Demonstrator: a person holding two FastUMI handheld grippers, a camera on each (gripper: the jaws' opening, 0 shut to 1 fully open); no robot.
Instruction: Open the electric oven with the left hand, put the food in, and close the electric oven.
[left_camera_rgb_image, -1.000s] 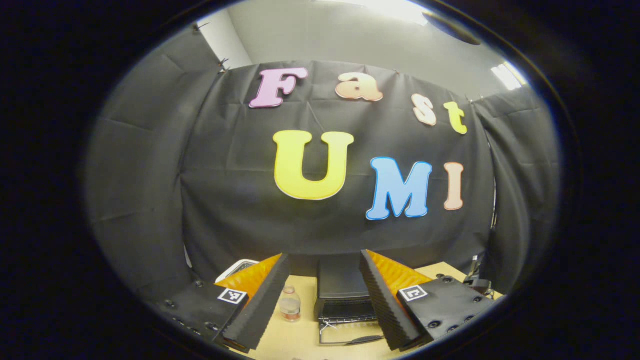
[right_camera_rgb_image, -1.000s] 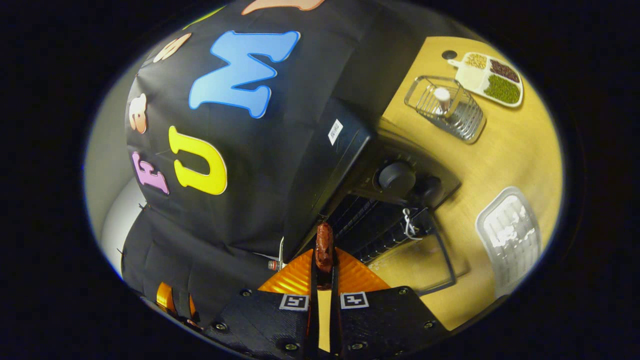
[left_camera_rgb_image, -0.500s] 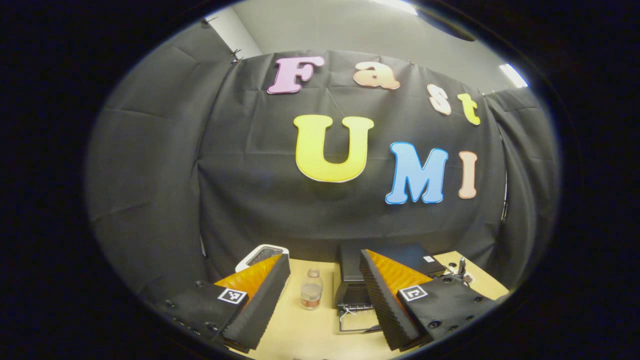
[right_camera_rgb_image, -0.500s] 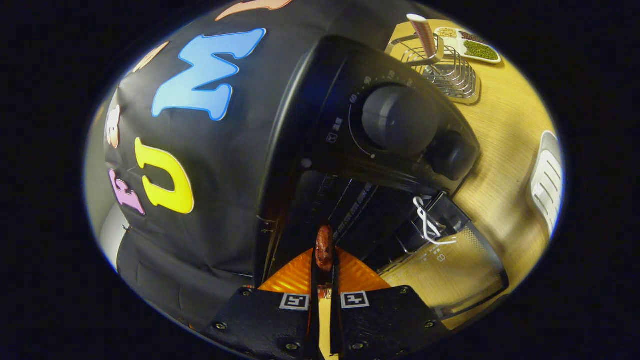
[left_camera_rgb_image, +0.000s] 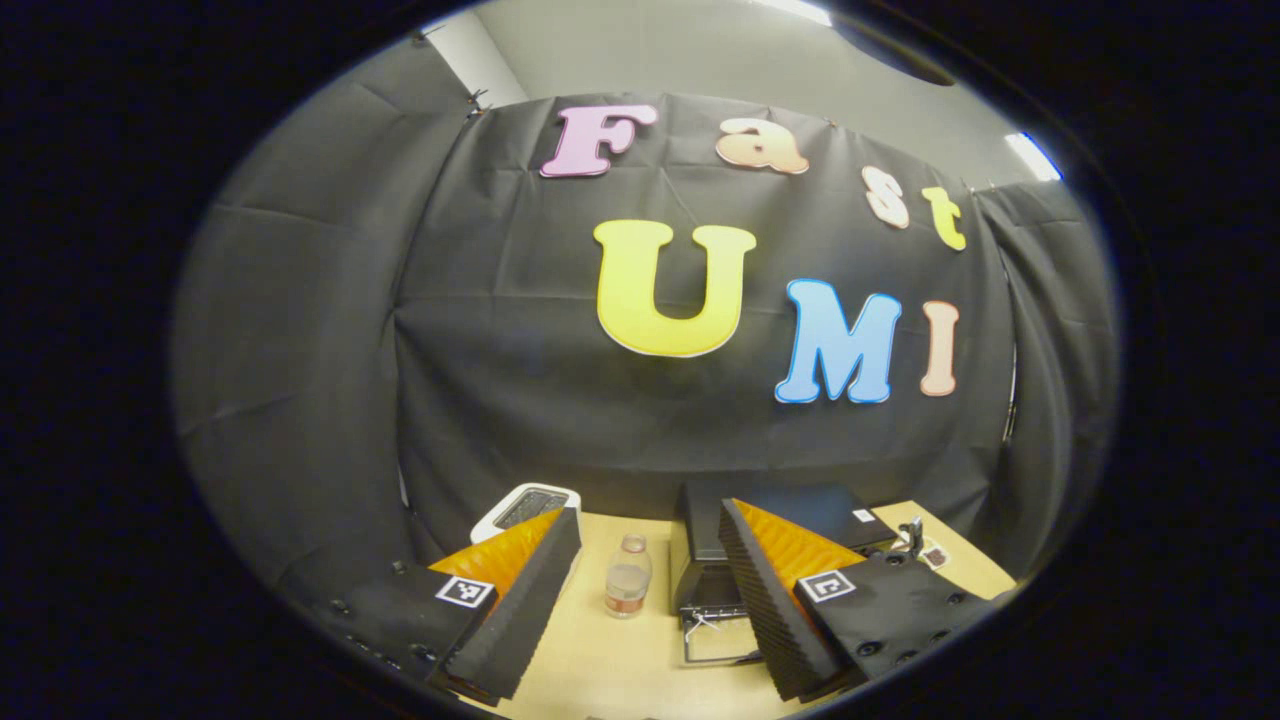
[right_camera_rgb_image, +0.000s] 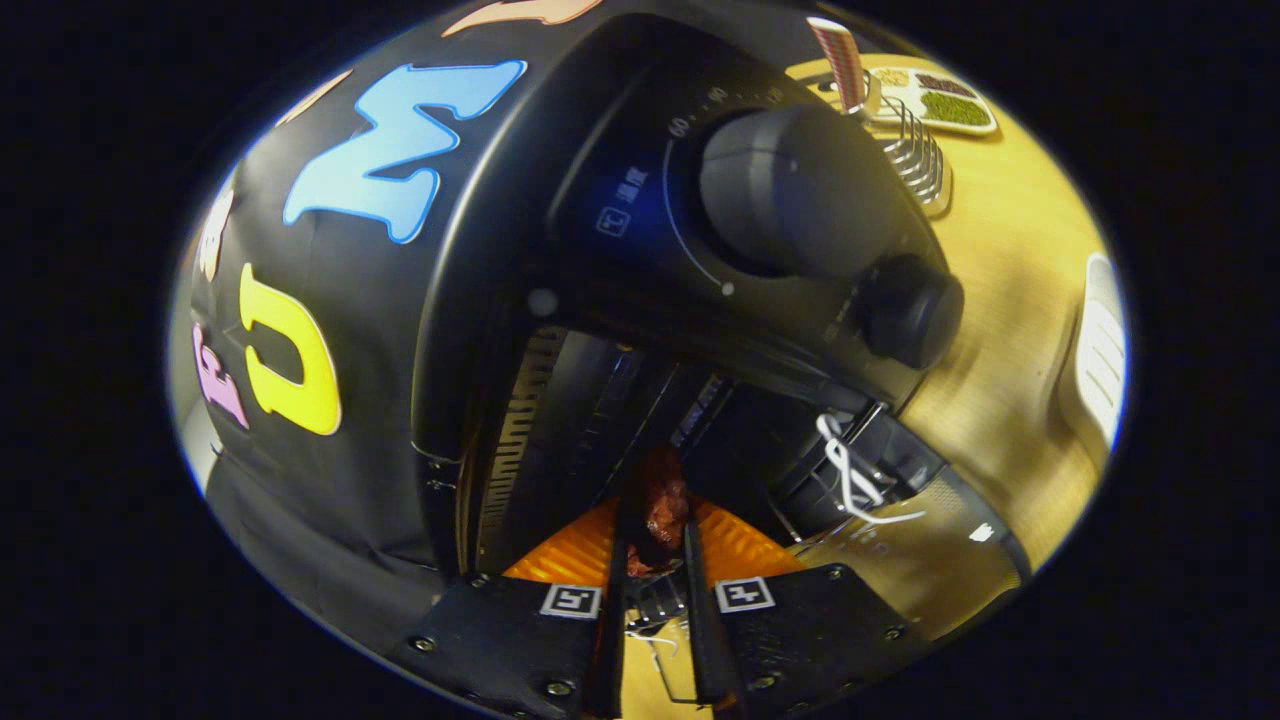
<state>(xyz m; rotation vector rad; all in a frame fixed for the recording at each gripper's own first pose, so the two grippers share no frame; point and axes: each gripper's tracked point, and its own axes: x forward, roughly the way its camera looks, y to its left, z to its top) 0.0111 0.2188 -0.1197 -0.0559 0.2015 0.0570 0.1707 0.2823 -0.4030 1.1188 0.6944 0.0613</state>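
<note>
The black electric oven (right_camera_rgb_image: 560, 250) looms close in the right gripper view, with its glass door (right_camera_rgb_image: 900, 560) folded down and a white string (right_camera_rgb_image: 850, 470) on the handle. My right gripper (right_camera_rgb_image: 650, 545) reaches into the oven mouth. Its fingers stand slightly parted, and the reddish-brown sausage (right_camera_rgb_image: 660, 510) sits between them. In the left gripper view the oven (left_camera_rgb_image: 790, 505) is farther off on the table, its door (left_camera_rgb_image: 715, 640) down. My left gripper (left_camera_rgb_image: 645, 600) is held back from the oven, open and with nothing between its fingers.
A large knob (right_camera_rgb_image: 790, 190) and a smaller knob (right_camera_rgb_image: 905, 310) jut from the oven front. A wire rack (right_camera_rgb_image: 915, 140), a divided dish of beans (right_camera_rgb_image: 945, 100) and a clear container (right_camera_rgb_image: 1095, 350) sit on the wooden table (right_camera_rgb_image: 1010, 250). A water bottle (left_camera_rgb_image: 626, 588) and white appliance (left_camera_rgb_image: 525, 505) stand left of the oven.
My right gripper moved forward into the oven with the sausage, and its fingers have parted. My left gripper drew back and swung left, so the oven slid right in its view.
</note>
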